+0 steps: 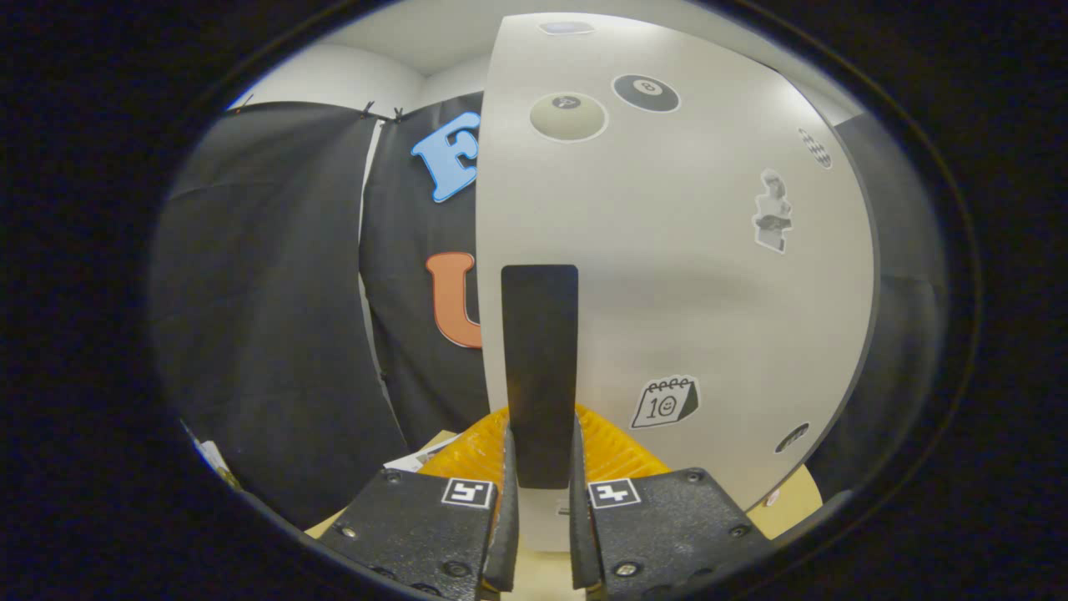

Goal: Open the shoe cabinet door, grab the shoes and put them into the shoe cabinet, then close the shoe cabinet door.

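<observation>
The fingers (541,517) stand narrow, pressed on either side of the black handle (540,367) of the white, sticker-dotted shoe cabinet door (709,275); an orange ribbed object (613,451) lies just behind.

I count one door (667,275) with one handle (539,367) on it, six stickers on the door, and one gripper (541,509) whose two fingers pinch that handle.
</observation>
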`<state>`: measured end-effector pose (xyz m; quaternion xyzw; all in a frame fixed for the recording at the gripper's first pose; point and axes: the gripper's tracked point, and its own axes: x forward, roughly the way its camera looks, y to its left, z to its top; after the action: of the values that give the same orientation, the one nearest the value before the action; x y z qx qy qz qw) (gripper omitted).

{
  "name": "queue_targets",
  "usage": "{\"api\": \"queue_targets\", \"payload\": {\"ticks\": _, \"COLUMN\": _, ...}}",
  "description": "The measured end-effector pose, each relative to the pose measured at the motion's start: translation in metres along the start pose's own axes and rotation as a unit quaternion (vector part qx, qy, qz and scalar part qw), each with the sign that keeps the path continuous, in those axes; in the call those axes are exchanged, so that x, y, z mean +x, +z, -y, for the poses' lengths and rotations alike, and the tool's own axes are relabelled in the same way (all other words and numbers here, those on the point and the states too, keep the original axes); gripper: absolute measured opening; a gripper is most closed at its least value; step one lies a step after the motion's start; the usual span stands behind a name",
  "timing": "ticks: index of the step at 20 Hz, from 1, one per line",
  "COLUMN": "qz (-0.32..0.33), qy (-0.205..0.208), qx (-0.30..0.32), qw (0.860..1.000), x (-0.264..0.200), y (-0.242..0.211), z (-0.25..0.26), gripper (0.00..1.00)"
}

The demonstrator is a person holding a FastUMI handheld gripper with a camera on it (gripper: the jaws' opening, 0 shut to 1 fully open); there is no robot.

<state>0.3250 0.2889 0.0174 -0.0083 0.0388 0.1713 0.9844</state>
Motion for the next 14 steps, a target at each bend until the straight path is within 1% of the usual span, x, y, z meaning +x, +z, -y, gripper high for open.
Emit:
{"api": "queue_targets", "payload": {"ticks": 4, "qz": -0.004, "qy": 0.024, "qx": 0.025, "qw": 0.999, "x": -0.037, "y": -0.003, "z": -0.007, "gripper": 0.27}}
{"api": "queue_targets", "payload": {"ticks": 7, "qz": -0.003, "qy": 0.027, "qx": 0.017, "qw": 0.999, "x": -0.06, "y": -0.005, "z": -0.001, "gripper": 0.26}}
{"api": "queue_targets", "payload": {"ticks": 10, "qz": -0.005, "qy": 0.036, "qx": 0.034, "qw": 0.999, "x": -0.08, "y": -0.008, "z": 0.009, "gripper": 0.24}}
{"api": "queue_targets", "payload": {"ticks": 14, "qz": 0.001, "qy": 0.021, "qx": 0.028, "qw": 0.999, "x": -0.105, "y": -0.012, "z": 0.026, "gripper": 0.23}}
